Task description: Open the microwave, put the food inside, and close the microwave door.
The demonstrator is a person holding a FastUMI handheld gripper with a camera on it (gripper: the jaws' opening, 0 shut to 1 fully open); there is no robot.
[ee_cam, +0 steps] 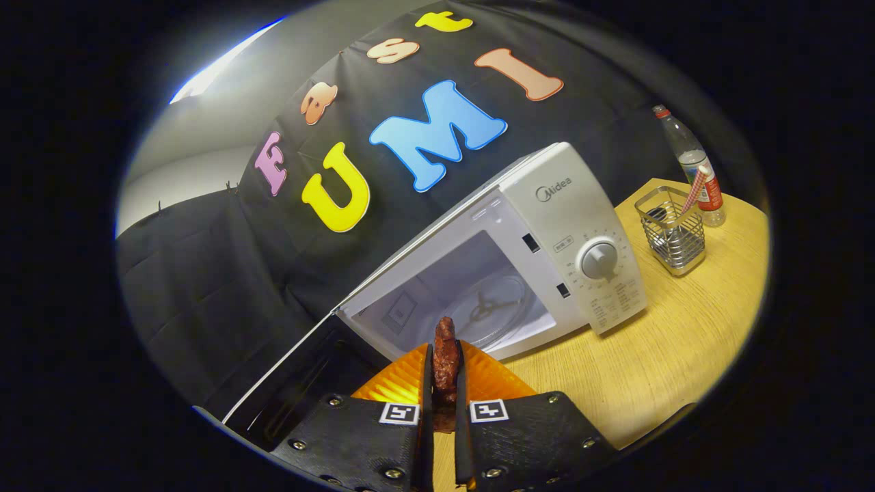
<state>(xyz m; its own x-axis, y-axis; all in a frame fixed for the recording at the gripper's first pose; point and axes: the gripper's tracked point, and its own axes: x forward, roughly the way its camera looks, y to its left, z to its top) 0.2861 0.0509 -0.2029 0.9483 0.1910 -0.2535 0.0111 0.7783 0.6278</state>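
A white microwave (581, 205) stands on the wooden table (683, 342), tilted in my view. Its door (294, 383) hangs wide open to the left of the cavity. Inside the cavity lies a glass turntable (492, 307). My gripper (444, 362) is shut on a reddish-brown piece of food (445, 342), which sticks up between the fingers just in front of the open cavity. Both fingers press on its sides.
A wire mesh holder (673, 232) with a striped straw stands to the right of the microwave. Behind it is a clear plastic bottle (690, 160) with a red label. Bare table surface lies in front of the microwave's control panel.
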